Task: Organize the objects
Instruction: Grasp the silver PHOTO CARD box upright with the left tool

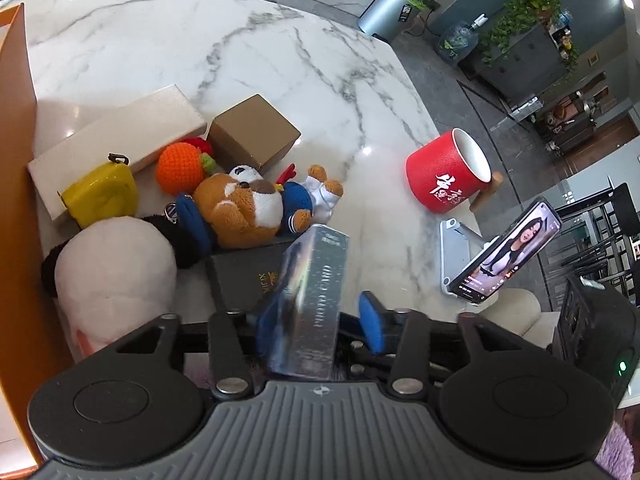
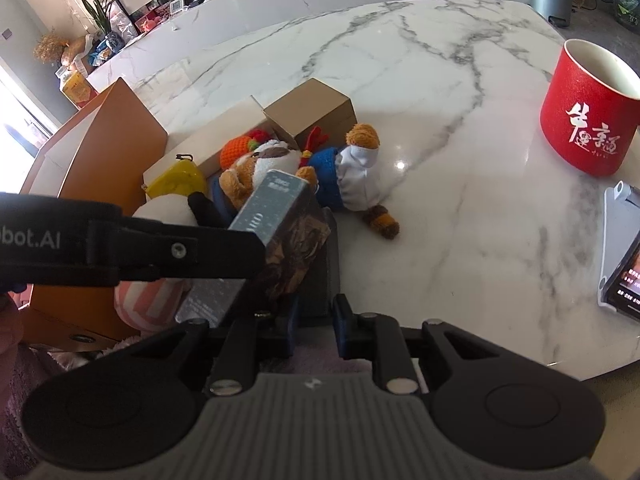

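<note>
White marble table (image 1: 280, 60) filling the frame, grey bin (image 1: 386, 10) upper right, trailing plants on dark cabinet (image 1: 520, 60), bright window at left (image 2: 16, 120)

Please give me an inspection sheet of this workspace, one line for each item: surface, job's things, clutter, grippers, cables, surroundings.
Surface: white marble table, glossy.
Job's things: silver box between the left gripper fingers, one blue pad apart from it; teddy bear, crochet orange, yellow pouch, cardboard box, dark book heaped near the orange bin.
Clutter: red mug; phone on its stand, screen lit.
Grippers: right gripper holds nothing, fingers apart.
Cables: nothing seen on the table.
Surroundings: potted plants, water jug.
</note>
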Available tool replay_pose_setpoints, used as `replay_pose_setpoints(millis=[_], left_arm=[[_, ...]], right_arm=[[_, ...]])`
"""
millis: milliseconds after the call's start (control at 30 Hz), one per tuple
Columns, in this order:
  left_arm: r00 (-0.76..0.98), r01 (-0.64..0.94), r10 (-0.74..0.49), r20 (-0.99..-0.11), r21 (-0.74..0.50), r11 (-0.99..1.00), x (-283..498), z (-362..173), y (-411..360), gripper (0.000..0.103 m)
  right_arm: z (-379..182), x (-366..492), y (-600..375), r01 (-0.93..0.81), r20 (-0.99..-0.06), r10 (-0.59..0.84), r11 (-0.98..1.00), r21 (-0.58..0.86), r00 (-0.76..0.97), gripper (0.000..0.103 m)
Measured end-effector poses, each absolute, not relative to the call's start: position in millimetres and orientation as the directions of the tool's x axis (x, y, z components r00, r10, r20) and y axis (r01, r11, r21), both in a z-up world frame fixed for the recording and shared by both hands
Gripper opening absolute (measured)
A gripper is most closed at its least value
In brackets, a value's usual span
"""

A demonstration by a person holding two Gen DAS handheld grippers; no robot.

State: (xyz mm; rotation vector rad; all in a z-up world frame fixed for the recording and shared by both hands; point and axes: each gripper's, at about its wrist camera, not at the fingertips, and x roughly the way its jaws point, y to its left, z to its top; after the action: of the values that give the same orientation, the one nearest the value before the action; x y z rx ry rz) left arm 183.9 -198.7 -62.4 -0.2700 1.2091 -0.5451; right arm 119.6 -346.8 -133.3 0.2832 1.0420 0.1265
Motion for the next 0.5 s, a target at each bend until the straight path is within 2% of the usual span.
replay_pose_setpoints(millis=[167,267,367,400,500], left_arm=[[0.247,0.307,-0.450,-0.858,-0.372,0.876,185.7,-68.0,-214.1,0.056],[0.223,0.341,-0.434,-0.873,-0.347,0.874,183.9,-74.0,-219.4,0.039],[0.269,0.359,-0.421,-0.866,-0.315,0.879,178.3,-68.6,-216.2,0.028],[0.295,0.366,-0.412,-0.862,-0.297,0.882,176.4,-64.3,-213.8,0.027],[0.333,0.354,-0.361,-0.871,-0.239,0.904,173.7,-55.1,-203.1,0.027]], right_arm=[[-132.0,119.3,-343.9,0.016,-0.830,0.238,0.959,0.285,0.504,0.023],[-132.4,119.0,-347.2,0.019,-0.827,0.253,0.953,0.303,0.503,0.023],[-133.5,119.7,-351.6,0.029,-0.825,0.263,0.947,0.320,0.501,0.025],[-133.3,120.0,-353.5,0.035,-0.823,0.261,0.946,0.322,0.504,0.031],[-132.4,121.9,-359.3,0.050,-0.816,0.265,0.940,0.337,0.514,0.035]])
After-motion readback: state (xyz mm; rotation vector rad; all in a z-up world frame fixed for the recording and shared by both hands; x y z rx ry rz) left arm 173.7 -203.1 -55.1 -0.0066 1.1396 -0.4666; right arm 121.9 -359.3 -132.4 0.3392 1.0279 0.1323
